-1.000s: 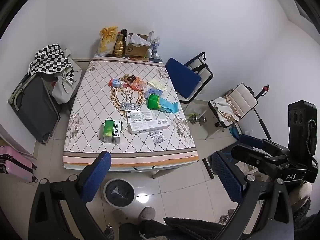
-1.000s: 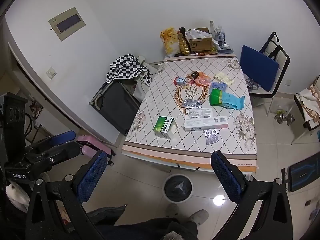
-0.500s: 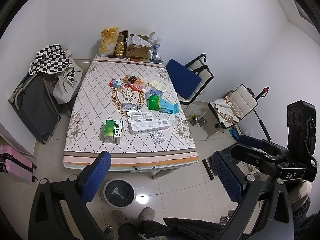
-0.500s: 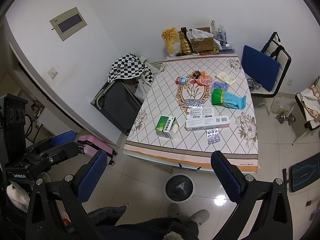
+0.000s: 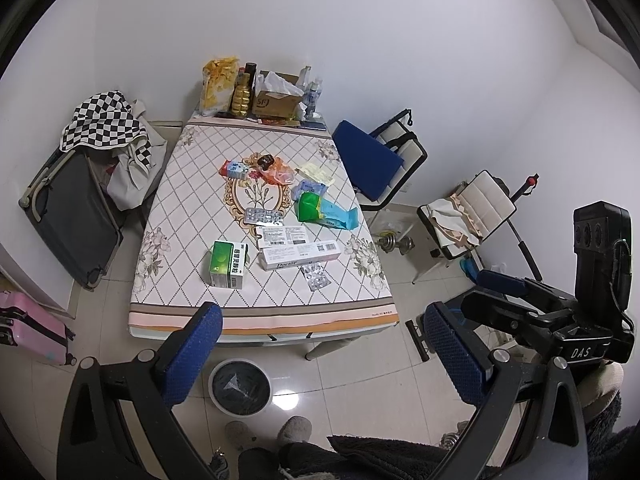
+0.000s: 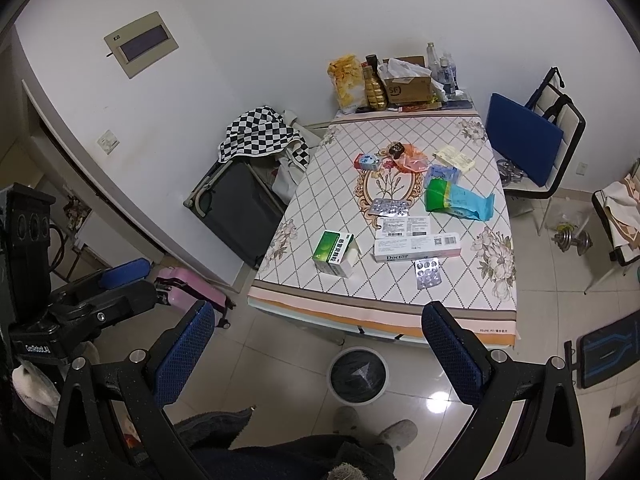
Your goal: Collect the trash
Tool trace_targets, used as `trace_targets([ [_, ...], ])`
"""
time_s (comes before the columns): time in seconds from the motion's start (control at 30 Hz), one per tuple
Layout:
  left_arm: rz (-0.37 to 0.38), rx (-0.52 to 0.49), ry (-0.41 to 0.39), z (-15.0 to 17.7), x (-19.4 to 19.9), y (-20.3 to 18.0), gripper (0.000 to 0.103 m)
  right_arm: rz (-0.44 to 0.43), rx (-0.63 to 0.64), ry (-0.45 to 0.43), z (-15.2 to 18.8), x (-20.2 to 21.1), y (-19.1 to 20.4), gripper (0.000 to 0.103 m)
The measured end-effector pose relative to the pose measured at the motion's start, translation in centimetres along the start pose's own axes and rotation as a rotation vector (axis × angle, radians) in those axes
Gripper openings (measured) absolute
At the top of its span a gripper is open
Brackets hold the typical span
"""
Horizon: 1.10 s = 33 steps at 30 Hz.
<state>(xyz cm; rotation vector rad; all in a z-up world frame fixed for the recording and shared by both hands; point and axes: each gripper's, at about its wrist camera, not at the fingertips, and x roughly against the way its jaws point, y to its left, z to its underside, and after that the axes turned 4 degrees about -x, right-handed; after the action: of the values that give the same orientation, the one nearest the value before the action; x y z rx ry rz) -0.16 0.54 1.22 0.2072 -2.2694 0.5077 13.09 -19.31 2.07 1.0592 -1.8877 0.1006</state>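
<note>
Both claws hang high above the floor, well short of the table, and each is released with its blue-padded fingers spread wide and nothing between them: the left claw (image 5: 320,354) and the right claw (image 6: 320,352).

The trash lies on the table with the diamond-patterned cloth (image 5: 192,216). Toward the near edge stands a green cardboard medicine box (image 5: 228,264), and just beside it, nearer the middle, a long white carton printed "Doctor" (image 5: 300,257) lies touching a flat white box with barcodes (image 5: 283,235). A silver blister pack (image 5: 316,277) sits close to the near edge, next to the long carton. A second silver blister strip (image 5: 262,216) rests at the table's centre. Toward the right edge lies a green and light-blue plastic pouch (image 5: 326,210). Further back are crumpled orange wrappers (image 5: 280,171) and a small blue and red packet (image 5: 234,168).

On the floor, just in front of the near edge, stands a round white bin lined with a black bag (image 5: 240,388).
</note>
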Motion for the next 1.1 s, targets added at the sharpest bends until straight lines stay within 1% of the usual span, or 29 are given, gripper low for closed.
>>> trace_targets([
  [0.27, 0.008, -0.003, 0.004, -1.0, 0.4, 0.4, 0.103, 0.000, -0.003, 0.002, -0.1, 0.0, 0.0, 0.103],
  [0.3, 0.005, -0.002, 0.000, -0.6, 0.4, 0.0, 0.103, 0.001, -0.003, 0.003, -0.1, 0.0, 0.0, 0.103],
  [0.5, 0.007, -0.002, 0.000, -1.3, 0.3, 0.0, 0.103, 0.000, -0.005, -0.001, 0.0, 0.2, -0.1, 0.103],
  [0.53, 0.004, -0.002, -0.001, -0.6, 0.2, -0.2, 0.103, 0.000, -0.006, -0.001, 0.0, 0.2, -0.1, 0.103],
  [0.67, 0.004, -0.005, 0.001, -0.9, 0.1, -0.7, 0.103, 0.000, -0.006, -0.001, 0.0, 0.1, -0.2, 0.103],
  [0.83, 0.005, -0.010, 0.003, -1.9, 0.2, -1.0, 0.103, 0.000, -0.007, -0.002, -0.1, 0.2, -0.3, 0.103],
  [0.87, 0.006, -0.006, 0.000, -0.9, -0.1, -0.8, 0.103, -0.001, -0.008, -0.002, -0.1, 0.2, -0.3, 0.103],
  [1.1, 0.006, -0.008, 0.000, -2.4, -0.2, -1.2, 0.103, -0.002, -0.012, -0.003, -0.2, 0.4, -0.5, 0.103],
])
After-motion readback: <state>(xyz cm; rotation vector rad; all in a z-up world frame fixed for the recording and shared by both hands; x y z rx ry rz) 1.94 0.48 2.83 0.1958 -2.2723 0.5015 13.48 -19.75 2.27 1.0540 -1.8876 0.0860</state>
